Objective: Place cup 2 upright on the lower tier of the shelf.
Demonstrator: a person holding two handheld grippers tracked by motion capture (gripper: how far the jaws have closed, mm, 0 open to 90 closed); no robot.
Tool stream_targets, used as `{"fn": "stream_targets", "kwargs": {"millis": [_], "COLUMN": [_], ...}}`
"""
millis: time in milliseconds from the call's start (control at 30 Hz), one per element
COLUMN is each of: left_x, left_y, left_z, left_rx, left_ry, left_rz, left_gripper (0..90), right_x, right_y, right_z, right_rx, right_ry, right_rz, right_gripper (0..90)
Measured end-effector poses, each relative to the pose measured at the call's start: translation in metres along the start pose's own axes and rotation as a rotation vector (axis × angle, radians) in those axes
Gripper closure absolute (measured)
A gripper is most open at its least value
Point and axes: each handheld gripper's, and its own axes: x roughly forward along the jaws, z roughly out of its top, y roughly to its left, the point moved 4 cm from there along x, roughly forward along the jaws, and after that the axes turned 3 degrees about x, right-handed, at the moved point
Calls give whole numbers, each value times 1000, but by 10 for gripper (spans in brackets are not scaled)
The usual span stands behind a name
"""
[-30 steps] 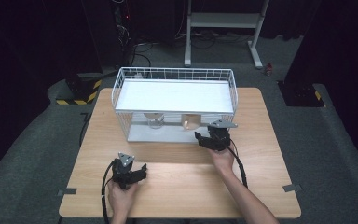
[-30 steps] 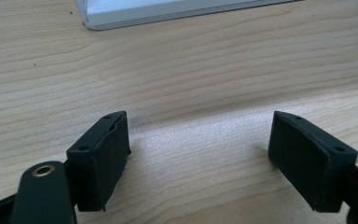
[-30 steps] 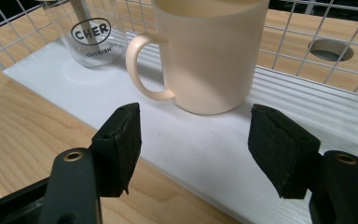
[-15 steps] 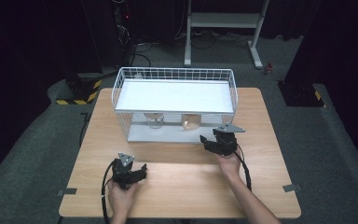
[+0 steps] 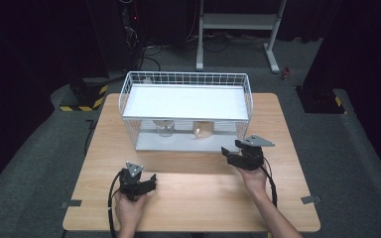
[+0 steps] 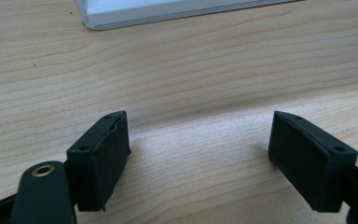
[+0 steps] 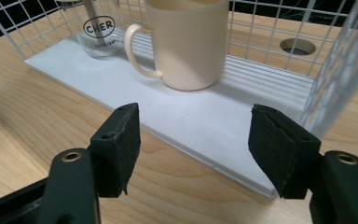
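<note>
Right gripper (image 7: 193, 140) lined up on the mug (image 7: 186, 42), jaws spread, nothing between them.
Mug stands on the rack's (image 5: 129, 96) lower shelf near its front edge, beside a glass (image 7: 98, 32); a wide approach could snag wire or knock it. Left gripper (image 6: 200, 154) spread, empty, by the table's (image 5: 203, 198) near edge.

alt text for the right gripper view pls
A cream mug stands upright on the white lower shelf of a wire rack, its handle facing left. The right gripper hangs open in front of it, above the wooden table. A clear glass with printed lettering stands behind the mug, to its left.
</note>
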Motion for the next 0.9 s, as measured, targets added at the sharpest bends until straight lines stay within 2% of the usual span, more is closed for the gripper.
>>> {"fn": "stream_targets", "kwargs": {"millis": [167, 233, 300, 567, 900], "left_x": [0, 0, 0, 0, 0], "left_y": [0, 0, 0, 0, 0], "left_z": [0, 0, 0, 0, 0], "left_rx": [2, 2, 1, 1, 1], "left_ry": [1, 0, 0, 0, 1], "left_rz": [0, 0, 0, 0, 0], "left_gripper": [207, 207, 207, 207, 208], "right_x": [-8, -10, -12, -19, -36], "right_y": [-5, -5, -4, -3, -10], "right_z": [-7, -9, -11, -14, -22], "right_rx": [10, -17, -30, -30, -13], "right_ry": [0, 5, 2, -2, -18], "right_rz": [-2, -19, -12, 11, 16], "right_gripper": [345, 344, 345, 342, 338]}}
